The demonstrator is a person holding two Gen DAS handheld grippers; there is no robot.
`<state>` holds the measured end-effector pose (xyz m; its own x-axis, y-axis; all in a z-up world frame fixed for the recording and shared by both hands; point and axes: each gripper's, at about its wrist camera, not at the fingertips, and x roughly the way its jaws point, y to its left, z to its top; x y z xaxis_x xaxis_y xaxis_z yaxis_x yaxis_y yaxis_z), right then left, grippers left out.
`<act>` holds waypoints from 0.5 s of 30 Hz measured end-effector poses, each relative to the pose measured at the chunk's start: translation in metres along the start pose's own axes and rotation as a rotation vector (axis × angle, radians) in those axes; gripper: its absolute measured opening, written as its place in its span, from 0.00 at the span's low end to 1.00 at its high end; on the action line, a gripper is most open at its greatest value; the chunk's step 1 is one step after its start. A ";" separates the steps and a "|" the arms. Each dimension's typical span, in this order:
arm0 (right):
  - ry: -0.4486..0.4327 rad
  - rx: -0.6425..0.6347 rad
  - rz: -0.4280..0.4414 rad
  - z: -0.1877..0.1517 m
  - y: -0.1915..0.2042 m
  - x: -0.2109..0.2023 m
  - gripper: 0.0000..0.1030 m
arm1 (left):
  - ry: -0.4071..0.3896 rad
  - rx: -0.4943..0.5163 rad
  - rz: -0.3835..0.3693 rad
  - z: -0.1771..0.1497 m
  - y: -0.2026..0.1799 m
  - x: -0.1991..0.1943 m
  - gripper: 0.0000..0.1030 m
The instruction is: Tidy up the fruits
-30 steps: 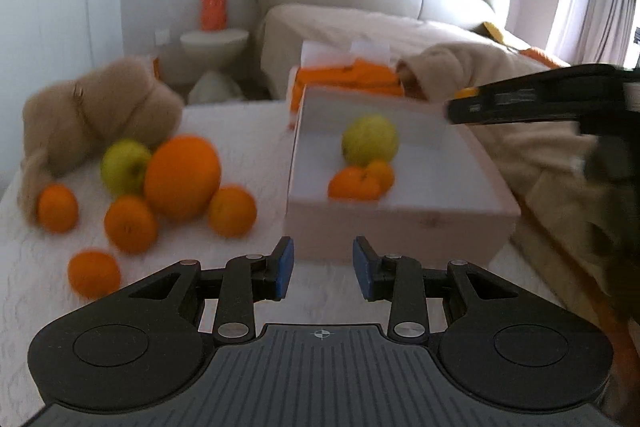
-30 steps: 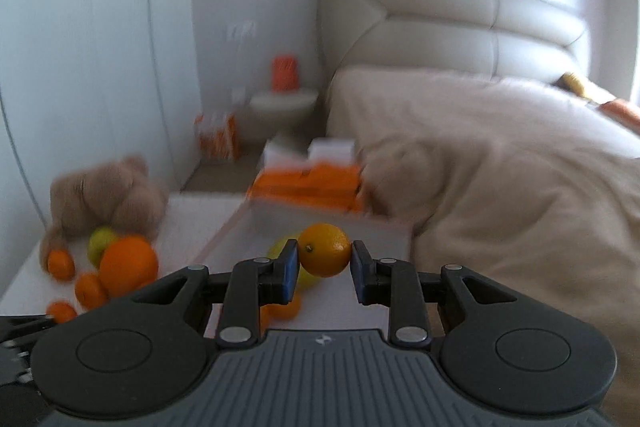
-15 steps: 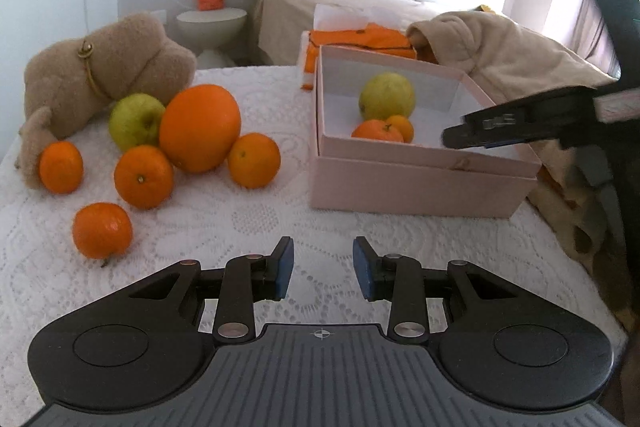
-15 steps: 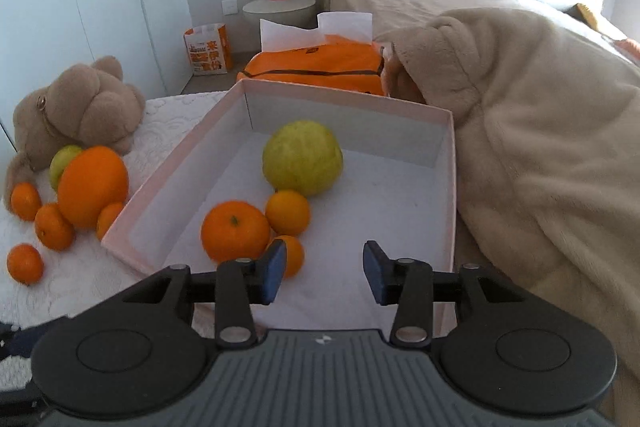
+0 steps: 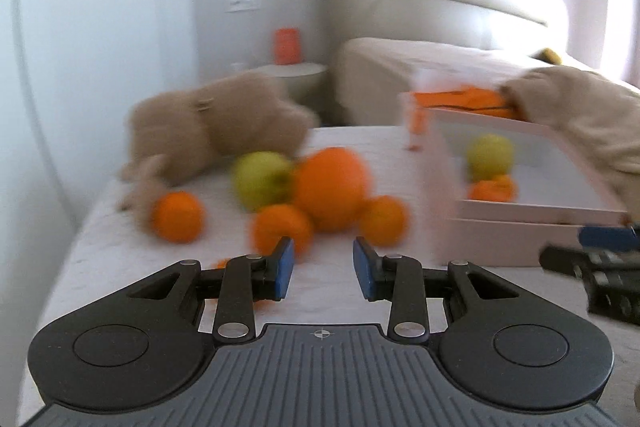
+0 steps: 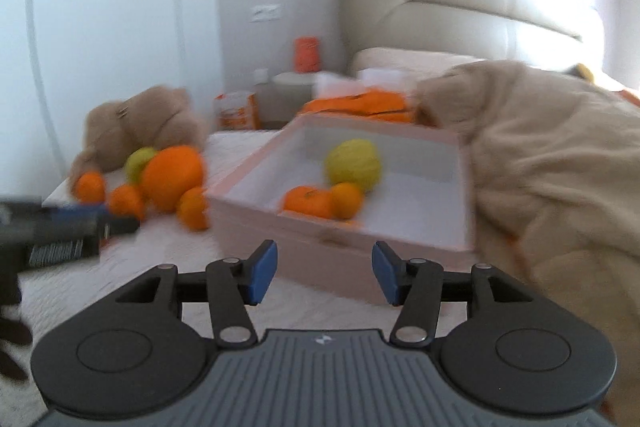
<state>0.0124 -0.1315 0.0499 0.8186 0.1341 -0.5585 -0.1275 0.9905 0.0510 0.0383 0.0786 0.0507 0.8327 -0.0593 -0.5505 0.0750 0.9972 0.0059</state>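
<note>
Both grippers empty above the table
Left gripper (image 5: 323, 267) fingers apart; right gripper (image 6: 324, 273) just been opening, nothing between, facing the box (image 6: 320, 247)

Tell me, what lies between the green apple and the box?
In the left wrist view, the big orange and a smaller orange lie between the apple and the box.

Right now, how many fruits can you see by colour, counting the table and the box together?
Orange fruits on the table: 5, one mostly behind the left gripper
Orange fruits in the pink box: 2 in view; its near wall may hide more
Green apple on the table: 1
Yellow-green fruit in the box: 1
Total: 9 in view
</note>
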 end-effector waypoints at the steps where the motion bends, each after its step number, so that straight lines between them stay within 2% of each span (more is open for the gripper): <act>1: 0.011 -0.006 0.033 0.000 0.008 0.005 0.51 | 0.005 -0.017 0.013 0.000 0.008 0.001 0.36; 5: 0.049 -0.082 0.195 0.002 0.048 0.021 0.51 | 0.011 -0.114 0.068 -0.005 0.046 -0.001 0.36; 10: 0.044 -0.211 0.314 0.003 0.100 0.031 0.51 | 0.008 -0.298 0.119 -0.018 0.100 -0.005 0.36; 15: 0.045 -0.179 0.396 0.016 0.130 0.056 0.51 | -0.013 -0.381 0.119 -0.023 0.124 -0.010 0.36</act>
<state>0.0508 0.0056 0.0383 0.6622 0.4972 -0.5606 -0.5247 0.8418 0.1268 0.0268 0.2039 0.0379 0.8303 0.0593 -0.5542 -0.2291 0.9427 -0.2423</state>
